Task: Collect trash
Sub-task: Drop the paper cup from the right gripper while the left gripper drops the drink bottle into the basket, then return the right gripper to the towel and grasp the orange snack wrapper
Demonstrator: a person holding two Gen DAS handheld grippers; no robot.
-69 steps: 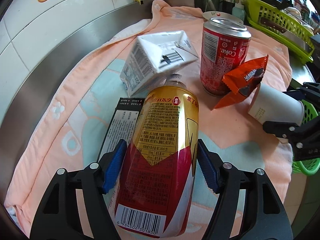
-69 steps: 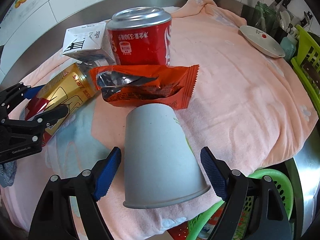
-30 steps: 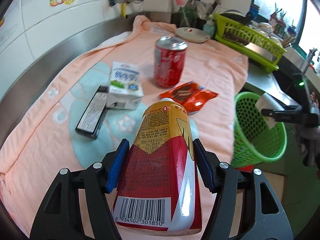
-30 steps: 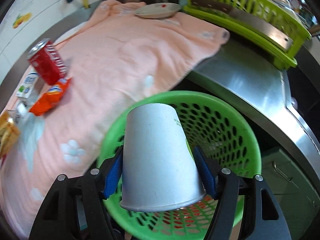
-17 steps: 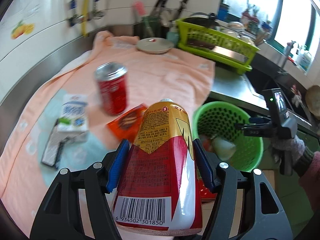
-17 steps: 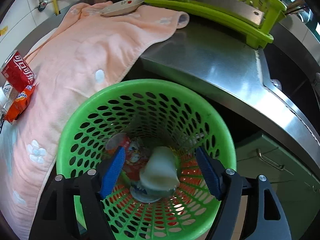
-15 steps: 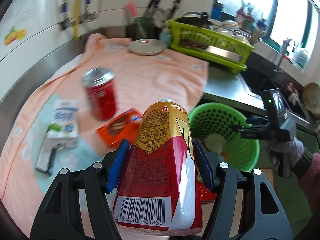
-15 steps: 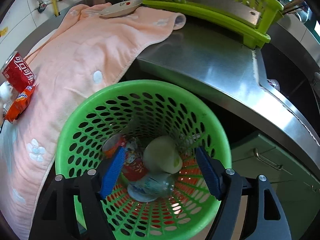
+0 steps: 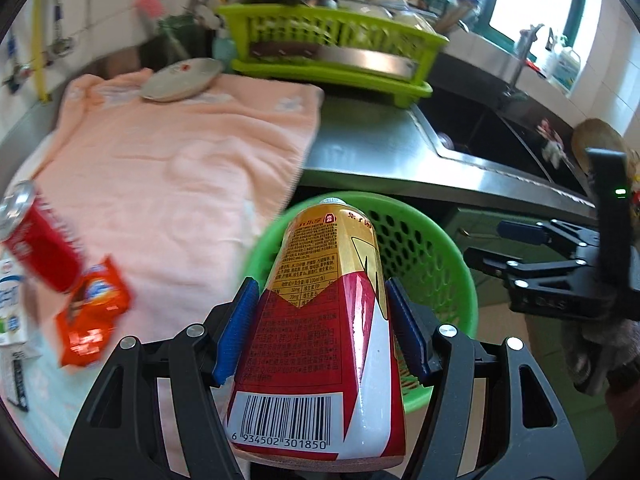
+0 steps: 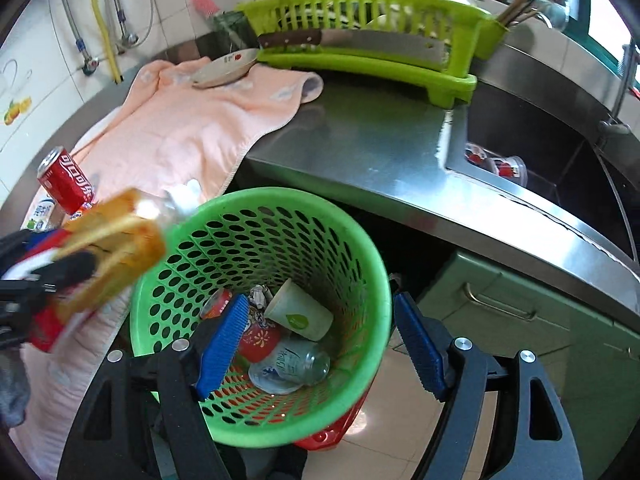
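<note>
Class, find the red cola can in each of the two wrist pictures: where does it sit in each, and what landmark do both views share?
Left wrist view: the red cola can is at the far left edge, blurred, on the pink towel.
Right wrist view: the can is at the left, above centre, on the same towel.
Shared landmark: the green basket.

Gold-and-red bottle (image 9: 320, 320) showing barcode number 6 934502 301850, Chinese print above it too small to read. Red can (image 10: 66, 186) carrying white Chinese Coca-Cola script.
</note>
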